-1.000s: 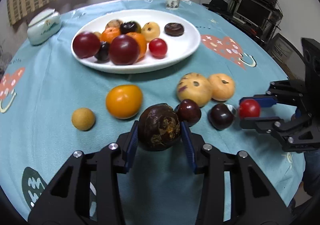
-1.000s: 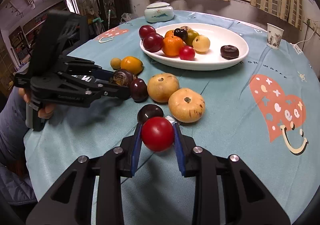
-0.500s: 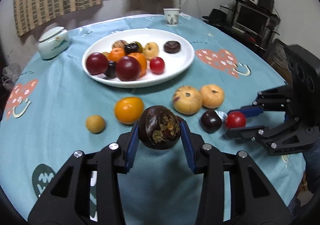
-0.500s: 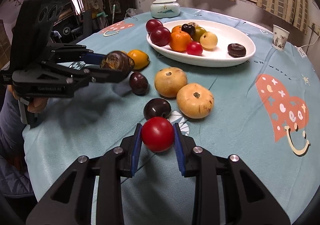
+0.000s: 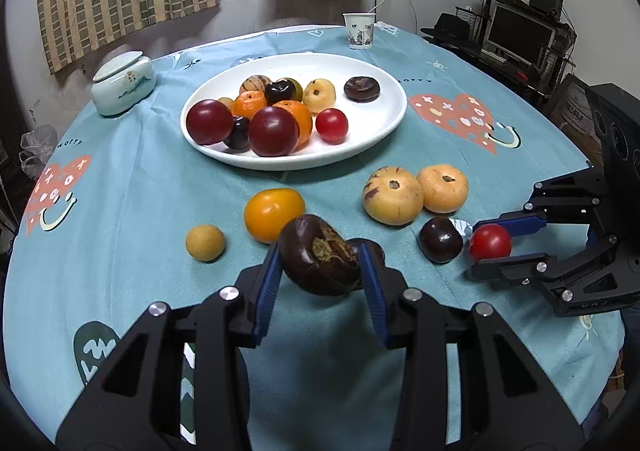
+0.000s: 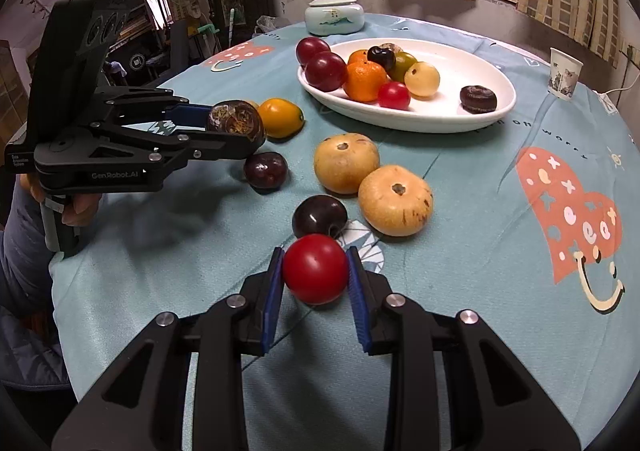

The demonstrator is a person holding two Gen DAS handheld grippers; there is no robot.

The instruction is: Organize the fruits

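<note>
My left gripper (image 5: 320, 271) is shut on a dark brown wrinkled fruit (image 5: 320, 261) and holds it above the table; it also shows in the right wrist view (image 6: 236, 123). My right gripper (image 6: 316, 279) is shut on a red tomato (image 6: 316, 269), also seen in the left wrist view (image 5: 490, 243), near the table's front. A white plate (image 5: 380, 123) farther back holds several fruits. Loose on the cloth lie an orange fruit (image 5: 274, 214), a small yellow fruit (image 5: 205, 243), two tan round fruits (image 5: 393, 195), (image 5: 443, 188) and a dark plum (image 5: 440, 239).
A lidded ceramic jar (image 5: 123, 83) stands at the back left and a paper cup (image 5: 359, 31) at the back behind the plate. A second dark plum (image 6: 266, 170) lies under the left gripper. The teal tablecloth (image 5: 120, 211) covers a round table.
My left gripper has lifted the brown fruit up off the table and tilted it. My right gripper has raised the tomato slightly and stayed shut on it.
</note>
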